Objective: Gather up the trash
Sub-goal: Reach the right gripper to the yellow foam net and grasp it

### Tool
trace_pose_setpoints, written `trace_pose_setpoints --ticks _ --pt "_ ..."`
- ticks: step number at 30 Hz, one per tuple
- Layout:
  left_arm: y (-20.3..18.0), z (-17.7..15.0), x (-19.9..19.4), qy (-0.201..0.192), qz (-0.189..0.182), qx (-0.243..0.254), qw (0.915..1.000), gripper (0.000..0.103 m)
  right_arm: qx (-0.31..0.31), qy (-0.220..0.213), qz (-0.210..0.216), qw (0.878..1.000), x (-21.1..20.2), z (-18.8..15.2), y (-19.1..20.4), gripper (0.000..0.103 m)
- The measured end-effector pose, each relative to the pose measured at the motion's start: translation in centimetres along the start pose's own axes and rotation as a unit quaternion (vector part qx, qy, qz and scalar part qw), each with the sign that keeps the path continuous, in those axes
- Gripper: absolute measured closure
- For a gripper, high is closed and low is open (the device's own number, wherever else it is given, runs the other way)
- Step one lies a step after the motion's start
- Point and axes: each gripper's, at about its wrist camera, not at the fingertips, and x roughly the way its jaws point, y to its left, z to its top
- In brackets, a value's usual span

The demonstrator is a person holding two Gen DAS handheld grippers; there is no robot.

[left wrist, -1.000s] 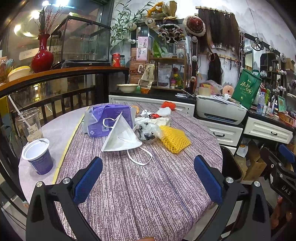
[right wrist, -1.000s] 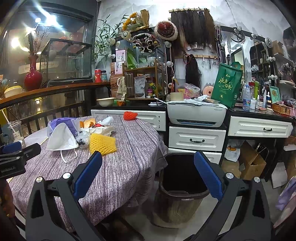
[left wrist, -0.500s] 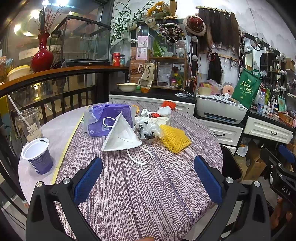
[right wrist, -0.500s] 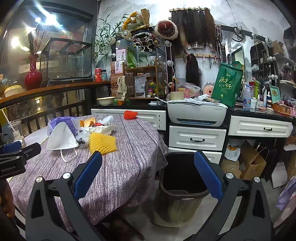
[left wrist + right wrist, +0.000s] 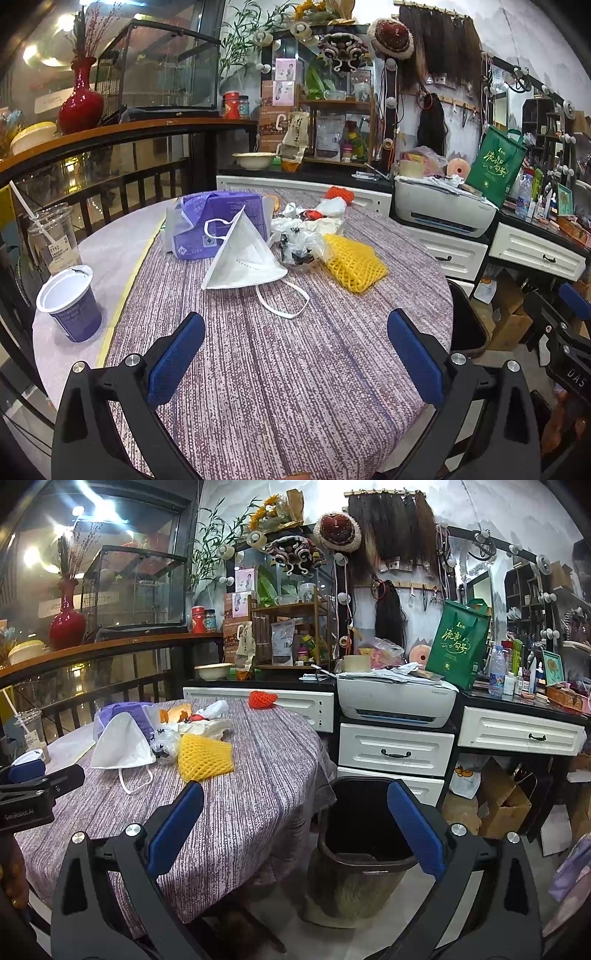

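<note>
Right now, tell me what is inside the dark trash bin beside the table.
The trash bin stands open on the floor by the table. Its upper inner walls look dark and bare; a lighter patch shows low inside. The bottom is hidden by the near rim and shadow.

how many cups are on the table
2. A purple paper cup stands open near the table's left edge, on the bare part beside the cloth. A clear plastic cup with a straw stands just behind it. The trash pile could hide another.
</note>
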Motion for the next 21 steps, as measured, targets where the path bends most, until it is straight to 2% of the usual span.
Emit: trace_pose_setpoints --ticks 5,9,12,17,21 --pt "1.1 0.3 0.8 0.026 -0.007 -0.003 0.9996 0.005 -0.014 0.054 0.03 0.998 2.5 -0.2 0.6 0.005" --pt "2.1 0.5 1.4 0.042 -0.007 -0.016 0.999 0.005 -0.034 0.095 0.08 0.992 5.1 -0.2 1.5 0.005" --pt "2.7 0.6 2.1 0.059 -0.006 -0.022 0.998 0.005 -0.063 0.116 0.097 0.986 7.2 0.0 2.8 0.005" --pt "3.3 0.7 2.7 0.076 0.001 -0.026 0.9968 0.005 -0.1 0.176 0.148 0.968 11.9 1.1 5.3 0.005" --pt "3.6 0.8 3.3 0.093 -0.001 -0.023 0.9954 0.005 -0.127 0.206 0.182 0.953 15.0 2.3 7.1 0.005"
